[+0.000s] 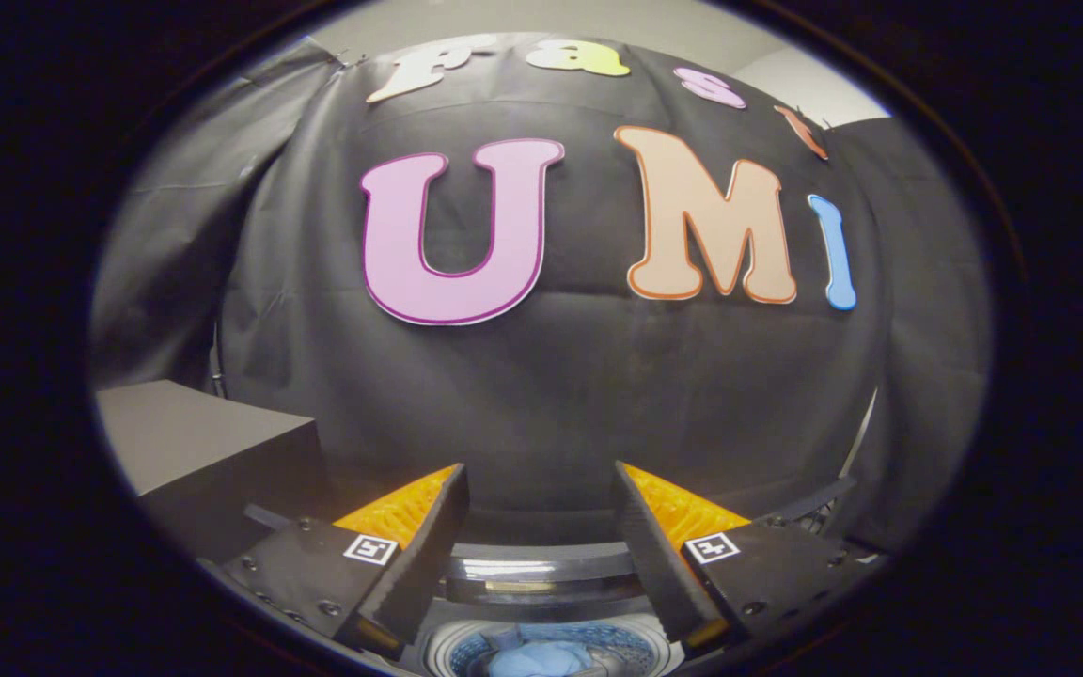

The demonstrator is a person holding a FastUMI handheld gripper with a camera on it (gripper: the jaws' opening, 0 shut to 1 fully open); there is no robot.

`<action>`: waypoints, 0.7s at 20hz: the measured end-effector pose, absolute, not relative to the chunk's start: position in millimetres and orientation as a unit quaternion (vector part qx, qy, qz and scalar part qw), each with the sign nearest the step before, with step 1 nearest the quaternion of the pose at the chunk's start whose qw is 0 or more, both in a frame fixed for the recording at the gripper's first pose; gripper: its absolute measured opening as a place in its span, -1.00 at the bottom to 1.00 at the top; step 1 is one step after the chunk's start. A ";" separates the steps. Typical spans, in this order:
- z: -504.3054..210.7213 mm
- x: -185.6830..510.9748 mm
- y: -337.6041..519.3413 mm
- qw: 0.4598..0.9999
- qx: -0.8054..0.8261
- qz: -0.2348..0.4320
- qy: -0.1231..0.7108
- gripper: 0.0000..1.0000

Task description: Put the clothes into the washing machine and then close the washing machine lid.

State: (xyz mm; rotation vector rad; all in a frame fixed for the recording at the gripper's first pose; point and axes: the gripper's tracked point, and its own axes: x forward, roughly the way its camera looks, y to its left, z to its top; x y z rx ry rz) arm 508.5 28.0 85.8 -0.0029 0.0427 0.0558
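While the gripper [541, 470] points at the booth's black cloth wall [579, 385], its two fingers stand well apart with nothing between them, the gap wide and bare. Starting at the left, a dark box [194, 442] with a flat matte top and sharp square corners sits beside the left finger, close to the wall; its front face falls into shadow. Next comes the left finger [419, 555], a flat wedge with a ribbed plate on its outer side and a small square marker on the mount behind it. Between and below the two fingers lies the washing machine [541, 574], seen from above: a curved glossy rim with a bright reflection, and under it the round drum with a perforated wall. Inside that drum rests a soft, crumpled blue cloth [541, 658], lying low between the finger bases and only partly in sight. Whether the lid is up or down cannot be told from here. To the right rises the second finger [659, 555], matching the first in shape and ribbing. Beyond it the wrinkled cloth hangs in loose folds, with a pale strip [866, 428] along its edge.
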 end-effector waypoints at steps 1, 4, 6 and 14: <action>87.6 509.1 28.1 0.999 0.000 0.030 0.014 0.91; 88.0 509.8 29.2 0.999 0.001 0.035 0.007 0.91; 88.7 510.4 28.8 0.999 0.001 0.035 0.004 0.91; 89.2 509.7 30.5 0.999 0.001 0.041 0.001 0.91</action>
